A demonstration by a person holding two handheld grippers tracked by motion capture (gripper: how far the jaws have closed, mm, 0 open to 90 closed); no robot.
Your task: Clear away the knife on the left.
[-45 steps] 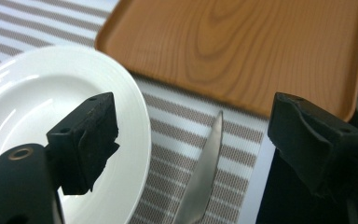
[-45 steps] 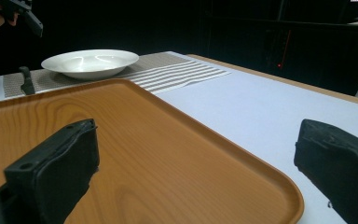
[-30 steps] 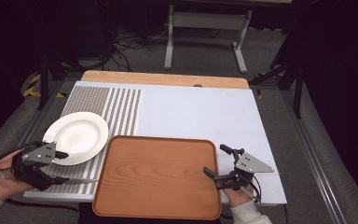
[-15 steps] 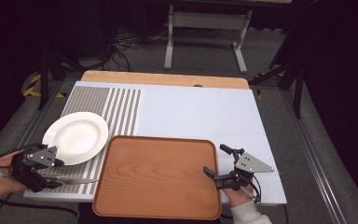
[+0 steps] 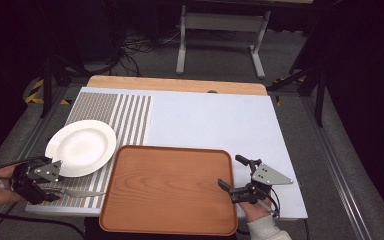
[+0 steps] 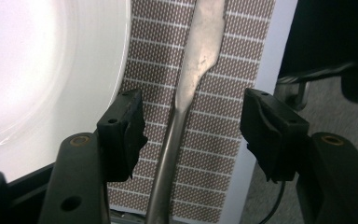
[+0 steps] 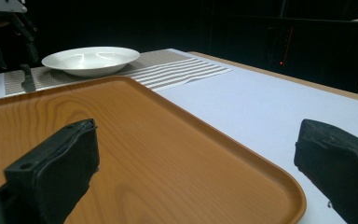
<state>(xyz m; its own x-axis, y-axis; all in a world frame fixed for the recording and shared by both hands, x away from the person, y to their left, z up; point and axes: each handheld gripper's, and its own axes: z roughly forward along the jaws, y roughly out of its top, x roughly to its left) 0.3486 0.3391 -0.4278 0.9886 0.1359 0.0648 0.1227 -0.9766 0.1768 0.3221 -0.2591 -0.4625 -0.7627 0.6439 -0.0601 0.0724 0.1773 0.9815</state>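
A metal knife (image 5: 77,192) lies on the striped placemat (image 5: 125,115), just in front of a white plate (image 5: 81,147). My left gripper (image 5: 50,187) is low over the knife's handle. In the left gripper view the handle (image 6: 172,140) runs up between the two pads (image 6: 123,133) with a gap on each side. The jaws have just been closing and do not touch it. The plate (image 6: 37,70) fills the left of that view. My right gripper (image 5: 231,171) is open, its jaws either side of the right edge of the brown wooden tray (image 5: 167,187), nothing held.
The tray (image 7: 144,140) is bare and takes up the front middle of the white table (image 5: 215,120). From the right gripper view the plate (image 7: 91,59) and knife (image 7: 27,79) sit far across the tray. Beyond the table are a metal stand (image 5: 220,30) and floor cables.
My left gripper has drawn back a little from the plate's rim toward the near left, settling over the knife handle, and its jaws have narrowed. The right gripper has not moved.
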